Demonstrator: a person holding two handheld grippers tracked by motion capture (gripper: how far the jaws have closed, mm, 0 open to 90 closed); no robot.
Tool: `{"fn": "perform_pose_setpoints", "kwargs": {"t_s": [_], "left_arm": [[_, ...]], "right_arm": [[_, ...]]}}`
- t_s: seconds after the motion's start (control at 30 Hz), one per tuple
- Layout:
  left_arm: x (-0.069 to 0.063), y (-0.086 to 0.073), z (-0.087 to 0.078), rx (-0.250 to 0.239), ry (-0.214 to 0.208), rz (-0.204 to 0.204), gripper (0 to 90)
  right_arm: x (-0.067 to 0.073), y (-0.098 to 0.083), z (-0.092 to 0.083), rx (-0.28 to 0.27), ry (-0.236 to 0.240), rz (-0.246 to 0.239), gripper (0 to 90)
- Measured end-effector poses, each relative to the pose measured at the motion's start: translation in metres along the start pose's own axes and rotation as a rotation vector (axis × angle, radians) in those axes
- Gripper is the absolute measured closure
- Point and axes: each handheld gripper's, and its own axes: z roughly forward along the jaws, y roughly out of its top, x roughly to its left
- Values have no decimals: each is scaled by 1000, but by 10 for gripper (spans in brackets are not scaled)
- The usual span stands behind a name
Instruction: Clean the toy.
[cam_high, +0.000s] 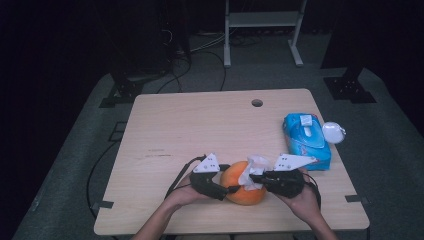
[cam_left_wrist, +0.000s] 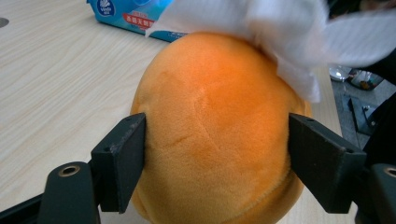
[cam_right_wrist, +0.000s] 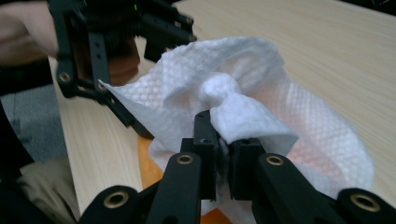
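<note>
An orange plush fruit (cam_high: 243, 187) rests near the front edge of the wooden table (cam_high: 200, 130), gripped at its flanks by the left gripper (cam_left_wrist: 217, 158), whose pads press into the fabric. The right gripper (cam_right_wrist: 223, 140), jaws pressed together, pinches a bunched white tissue (cam_right_wrist: 243, 107) lying over the top of the plush. A blue wet-wipe pack (cam_high: 306, 139) lies at the table's right edge.

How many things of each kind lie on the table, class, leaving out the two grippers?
Orange plush toy: 1
White wipe, pinched by the right gripper on the toy: 1
Blue wipes pack: 1
Small white round item at the table's right edge: 1
Total: 4
</note>
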Motion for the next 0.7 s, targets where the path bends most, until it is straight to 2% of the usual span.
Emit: {"fn": "perform_pose_setpoints", "kwargs": {"t_s": [0.03, 0.13, 0.2, 0.23, 0.27, 0.3, 0.37, 0.43, 0.47, 0.5, 0.57, 0.63, 0.7], "left_arm": [[4, -1, -2, -7, -4, -12, 181], [9, -5, -2, -5, -22, -50, 130], [9, -6, -1, -4, -32, -55, 182], [7, -6, -1, -3, -18, -29, 244], [7, -6, -1, -3, -18, -29, 275], [6, -3, -2, -5, -8, -13, 304], [2, 0, 0, -12, -11, -13, 314], [-4, 3, 2, 4, -3, 25, 314], [-4, 3, 2, 4, -3, 25, 315], [-5, 3, 1, 10, 0, 29, 320], [-2, 1, 0, 3, -1, 13, 331], [0, 0, 0, 1, -8, 2, 331], [1, 0, 1, -7, -23, -11, 292]], "right_arm": [[-3, -3, 1, 8, 16, 6, 829], [-8, -5, 0, 16, 9, 11, 829], [-10, -6, -1, 14, 11, 23, 827], [-11, -5, -1, 7, 13, 39, 825], [-11, -5, -1, 7, 13, 39, 825], [-8, -2, -3, -23, 17, 76, 824], [-1, 4, -3, -44, 28, 56, 825], [6, 9, 2, -35, 23, 22, 824], [8, 9, 5, -21, 10, 5, 824], [7, 8, 6, -16, 5, 1, 824], [0, 6, 3, -18, 7, 25, 825], [-8, 2, -2, -15, -30, 47, 826], [-16, -3, -6, -17, -28, 83, 828]]}}
